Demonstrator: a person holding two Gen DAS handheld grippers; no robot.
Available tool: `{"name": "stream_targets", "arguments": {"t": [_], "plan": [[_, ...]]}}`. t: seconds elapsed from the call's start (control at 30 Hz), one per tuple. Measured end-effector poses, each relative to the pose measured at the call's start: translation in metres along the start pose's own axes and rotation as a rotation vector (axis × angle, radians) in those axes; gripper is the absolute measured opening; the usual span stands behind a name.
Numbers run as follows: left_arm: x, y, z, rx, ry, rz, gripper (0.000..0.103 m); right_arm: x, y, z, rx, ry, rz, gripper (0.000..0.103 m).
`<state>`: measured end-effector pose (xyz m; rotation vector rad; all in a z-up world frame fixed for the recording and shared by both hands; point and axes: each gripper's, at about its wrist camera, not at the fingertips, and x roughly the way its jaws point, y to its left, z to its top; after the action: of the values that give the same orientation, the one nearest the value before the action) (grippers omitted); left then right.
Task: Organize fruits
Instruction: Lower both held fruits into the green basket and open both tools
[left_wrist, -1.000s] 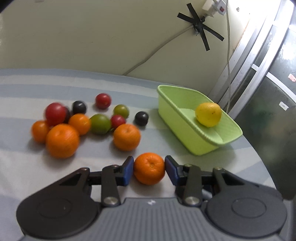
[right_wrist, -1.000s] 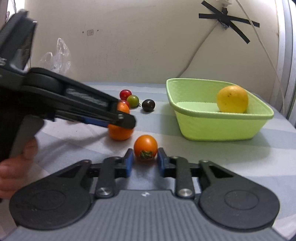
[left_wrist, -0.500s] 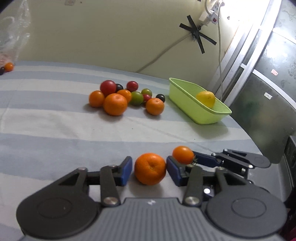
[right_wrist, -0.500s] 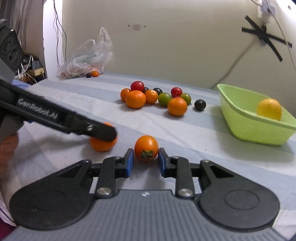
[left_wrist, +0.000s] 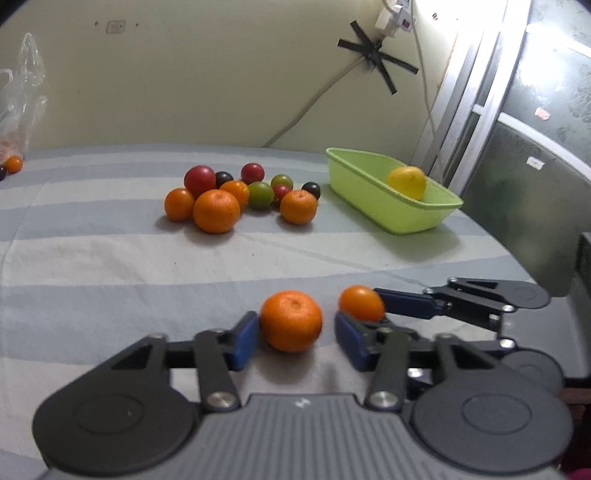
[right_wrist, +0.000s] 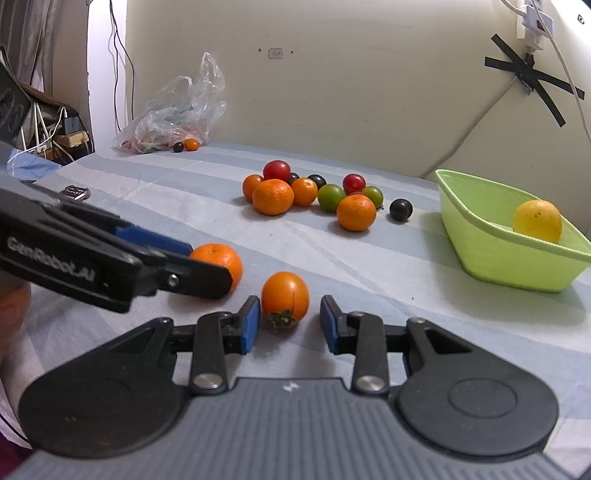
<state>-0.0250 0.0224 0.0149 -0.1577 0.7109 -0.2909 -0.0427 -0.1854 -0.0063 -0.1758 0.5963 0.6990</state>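
Both tools have their jaws spread, each with a fruit sitting between them on the striped desk. The left tool brackets a mandarin: its left pad touches the fruit or nearly so, and a gap shows on the right side. The right tool brackets a small persimmon, stem leaves facing the tool, again nearer the left pad.

The step looks like a release, setting the two fruits side by side near the tools, well short of the pile and the green basket ahead to the right.

To do it well, draw each tool straight back along its fingers, jaws kept wide, so that no pad drags a fruit. Both are round and will likely roll on the cloth if nudged. The tools sit close together; retreat one at a time to avoid a clash.
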Motion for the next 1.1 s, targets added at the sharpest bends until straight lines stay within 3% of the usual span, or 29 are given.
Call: {"name": "stream_targets", "arguments": {"t": [0.03, 0.17, 0.27, 0.43, 0.63, 0.77, 0.87, 0.97, 1.1], "plan": [[0.002, 0.001, 0.001, 0.002, -0.001, 0.004, 0.038, -0.001, 0.001, 0.000, 0.002, -0.008, 0.007, 0.030], [0.010, 0.000, 0.016, -0.031, 0.011, -0.074, 0.038, -0.005, -0.005, 0.001, -0.003, -0.044, -0.021, 0.030], [0.020, -0.016, 0.041, 0.006, -0.009, -0.107, 0.038, -0.012, -0.026, 0.009, 0.048, -0.102, -0.056, 0.030], [0.059, -0.058, 0.095, 0.080, -0.033, -0.164, 0.038, -0.024, -0.074, 0.025, 0.115, -0.215, -0.182, 0.030], [0.120, -0.104, 0.137, 0.156, -0.016, -0.186, 0.039, -0.014, -0.128, 0.031, 0.171, -0.225, -0.308, 0.030], [0.151, -0.117, 0.140, 0.171, 0.033, -0.153, 0.039, -0.006, -0.146, 0.025, 0.188, -0.213, -0.349, 0.031], [0.159, -0.119, 0.134, 0.176, 0.041, -0.120, 0.048, -0.003, -0.152, 0.018, 0.225, -0.220, -0.357, 0.033], [0.152, -0.118, 0.132, 0.181, 0.015, -0.096, 0.054, -0.005, -0.151, 0.015, 0.209, -0.234, -0.392, 0.045], [0.117, -0.108, 0.129, 0.152, -0.051, -0.105, 0.054, -0.014, -0.154, 0.012, 0.238, -0.284, -0.368, 0.045]]}}
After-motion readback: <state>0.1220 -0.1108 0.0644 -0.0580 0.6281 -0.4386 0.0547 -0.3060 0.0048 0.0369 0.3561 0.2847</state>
